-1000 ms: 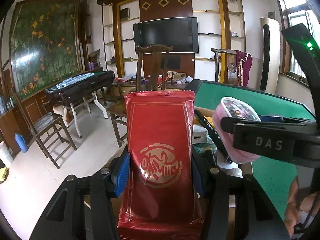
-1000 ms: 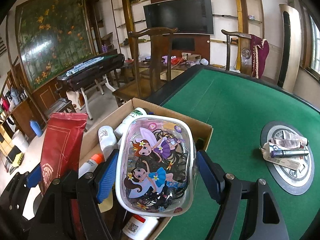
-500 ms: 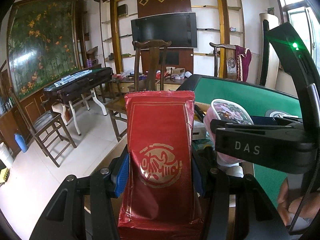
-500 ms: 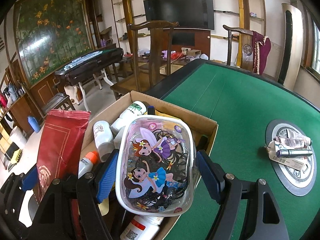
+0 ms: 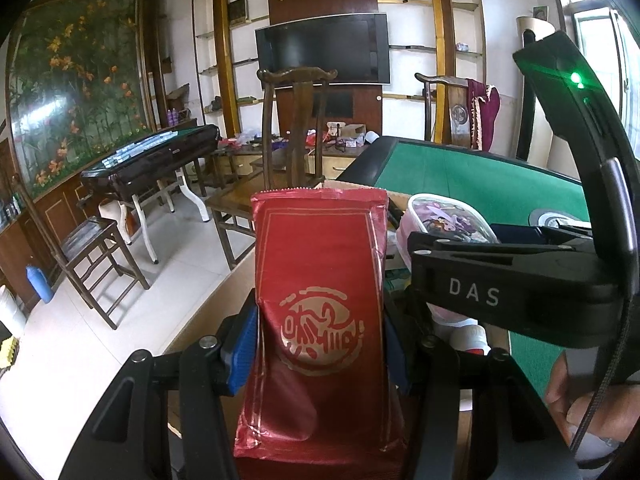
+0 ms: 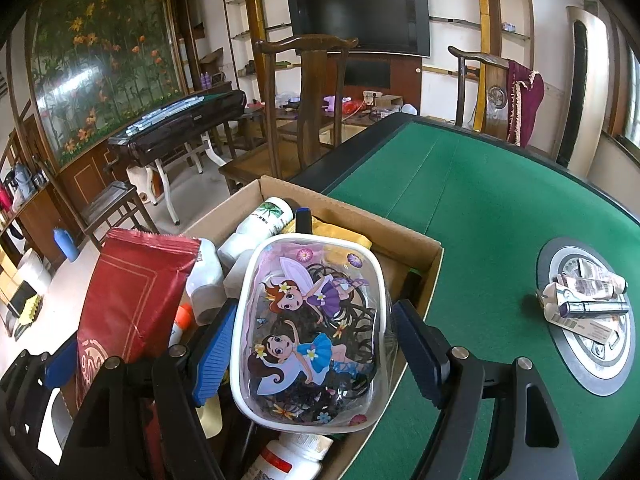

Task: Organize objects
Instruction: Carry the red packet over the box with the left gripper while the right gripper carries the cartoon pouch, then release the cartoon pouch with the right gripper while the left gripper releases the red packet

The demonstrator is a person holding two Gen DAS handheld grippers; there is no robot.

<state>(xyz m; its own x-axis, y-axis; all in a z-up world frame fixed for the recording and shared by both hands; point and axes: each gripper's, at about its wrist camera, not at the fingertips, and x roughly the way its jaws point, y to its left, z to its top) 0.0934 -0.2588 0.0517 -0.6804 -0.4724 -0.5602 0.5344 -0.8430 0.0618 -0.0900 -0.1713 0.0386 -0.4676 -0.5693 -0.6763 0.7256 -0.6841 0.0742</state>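
Observation:
My left gripper (image 5: 318,344) is shut on a red foil packet (image 5: 320,304) with a gold seal, held upright above the cardboard box (image 6: 344,208). The packet also shows in the right wrist view (image 6: 132,296). My right gripper (image 6: 314,348) is shut on a clear pouch with cartoon fairies (image 6: 310,328), full of dark hair ties, held over the box. The pouch shows in the left wrist view (image 5: 448,216) behind the right gripper's body. The box holds white bottles (image 6: 264,224) and other small items.
The box sits at the left edge of a green felt table (image 6: 480,208). A round centre plate (image 6: 588,320) on the table carries small tubes and a card. Wooden chairs (image 6: 308,92) and a second game table (image 6: 180,120) stand beyond.
Both grippers have drifted slightly, each keeping its hold. The right gripper's body looms larger and closer in the left wrist view.

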